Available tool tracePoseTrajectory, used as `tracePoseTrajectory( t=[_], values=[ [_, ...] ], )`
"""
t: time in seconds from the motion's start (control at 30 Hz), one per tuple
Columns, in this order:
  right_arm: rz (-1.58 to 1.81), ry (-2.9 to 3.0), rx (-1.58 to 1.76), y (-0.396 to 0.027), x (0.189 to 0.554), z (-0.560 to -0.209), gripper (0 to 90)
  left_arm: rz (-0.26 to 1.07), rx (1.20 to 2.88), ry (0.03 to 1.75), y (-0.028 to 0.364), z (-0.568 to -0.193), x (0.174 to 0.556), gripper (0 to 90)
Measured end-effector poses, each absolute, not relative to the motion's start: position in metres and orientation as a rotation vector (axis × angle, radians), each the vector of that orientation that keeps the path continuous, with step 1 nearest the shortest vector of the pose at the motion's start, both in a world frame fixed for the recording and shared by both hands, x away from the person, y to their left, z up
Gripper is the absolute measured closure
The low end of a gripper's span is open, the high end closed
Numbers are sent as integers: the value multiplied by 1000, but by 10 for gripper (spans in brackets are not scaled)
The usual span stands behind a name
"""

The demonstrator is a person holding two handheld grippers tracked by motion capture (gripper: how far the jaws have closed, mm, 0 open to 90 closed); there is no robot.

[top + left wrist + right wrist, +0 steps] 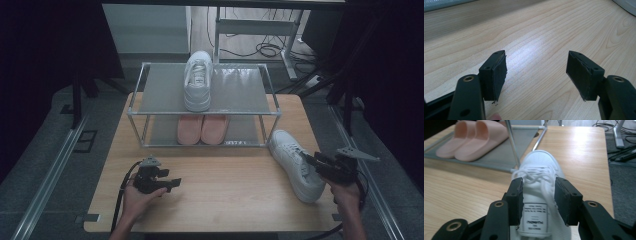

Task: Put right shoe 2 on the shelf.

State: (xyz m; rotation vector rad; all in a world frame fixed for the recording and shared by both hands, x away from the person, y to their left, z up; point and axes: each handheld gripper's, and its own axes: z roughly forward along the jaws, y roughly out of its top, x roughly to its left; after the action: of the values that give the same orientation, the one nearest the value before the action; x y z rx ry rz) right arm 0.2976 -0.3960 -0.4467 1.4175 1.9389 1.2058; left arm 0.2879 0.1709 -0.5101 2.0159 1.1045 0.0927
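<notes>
A white sneaker [541, 177] is lying on the table [225, 200], its tongue between the pads of the right gripper [539, 200]; whether they press on it cannot be told. Ahead of that gripper stands a metal shoe rack [270, 100]: pink slippers [471, 140] are kept on its lower shelf, a second white sneaker [197, 80] on top. The left gripper [536, 75] is held released over bare wood.

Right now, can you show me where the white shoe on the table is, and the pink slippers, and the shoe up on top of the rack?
White shoe on the table [295, 165], high view, on its laces.
Pink slippers [202, 128], high view, where the two meet.
White shoe on the rack's top shelf [197, 82], high view, on its laces.
</notes>
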Motion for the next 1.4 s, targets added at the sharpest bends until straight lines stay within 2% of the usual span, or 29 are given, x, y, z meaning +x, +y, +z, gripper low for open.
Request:
tracePoseTrajectory(
  t=[0.43, 0.93, 1.27, 1.4],
  values=[
    [1126, 1962, 1450, -403, 307, -458, 542, 90, 2018, 1103, 170, -511, 288, 330],
    [991, 2023, 1473, -396, 326, -474, 558, 91, 2020, 1104, 170, -511, 288, 330],
    [959, 2005, 1494, -397, 329, -480, 737, 88, 2020, 1104, 169, -511, 288, 330],
    [971, 1990, 1492, -397, 327, -480, 774, 92, 2020, 1105, 170, -511, 288, 330]
  ],
)
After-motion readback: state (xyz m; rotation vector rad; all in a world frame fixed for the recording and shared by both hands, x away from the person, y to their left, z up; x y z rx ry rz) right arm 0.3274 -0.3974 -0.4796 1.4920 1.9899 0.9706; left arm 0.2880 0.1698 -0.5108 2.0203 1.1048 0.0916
